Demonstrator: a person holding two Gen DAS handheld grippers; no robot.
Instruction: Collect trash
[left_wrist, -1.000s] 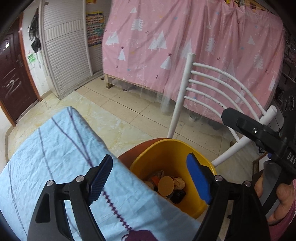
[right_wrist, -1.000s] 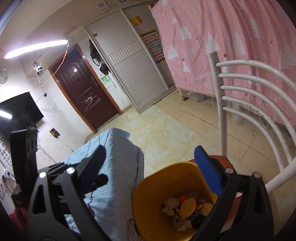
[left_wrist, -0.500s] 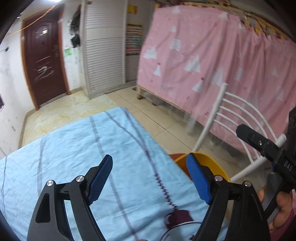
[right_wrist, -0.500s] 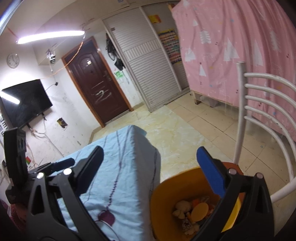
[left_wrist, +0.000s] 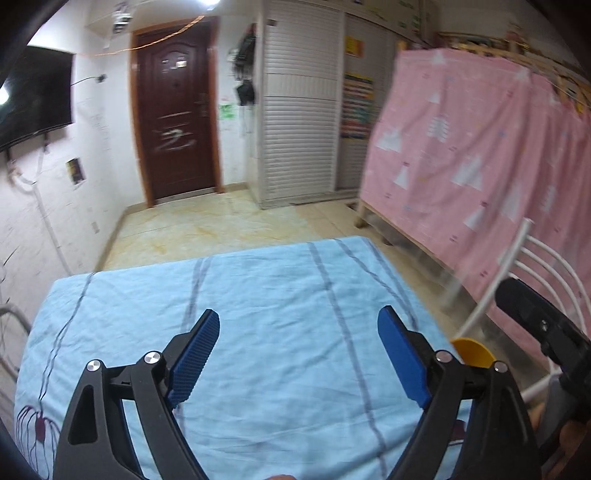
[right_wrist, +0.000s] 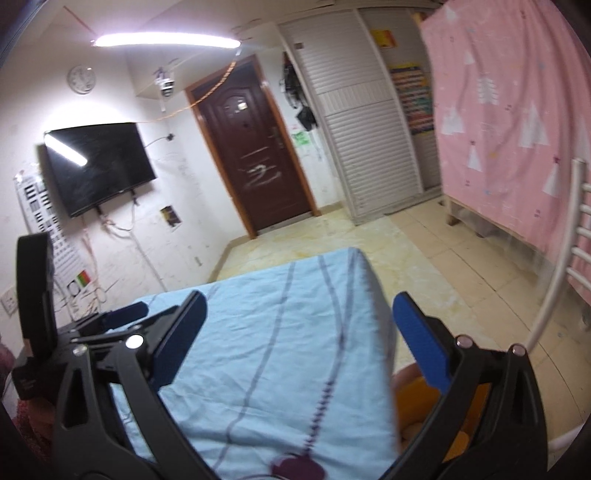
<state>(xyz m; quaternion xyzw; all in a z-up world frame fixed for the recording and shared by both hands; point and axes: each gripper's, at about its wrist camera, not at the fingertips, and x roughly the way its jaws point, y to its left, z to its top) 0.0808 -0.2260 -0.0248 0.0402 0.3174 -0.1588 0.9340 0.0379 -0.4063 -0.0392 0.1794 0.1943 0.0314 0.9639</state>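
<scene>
Trash is not visible on the light-blue striped cloth surface (left_wrist: 280, 314); the round yellow plastic bin (right_wrist: 417, 402) sits low beside its right edge, nearer the right gripper (right_wrist: 299, 339); left gripper (left_wrist: 299, 358) hovers; both jaws open, empty.

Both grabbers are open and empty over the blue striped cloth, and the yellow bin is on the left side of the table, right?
Nearly. The left gripper and right gripper are open and empty over the light blue striped cloth, but the yellow plastic bin sits off the table's right edge, as the left wrist view shows.
</scene>
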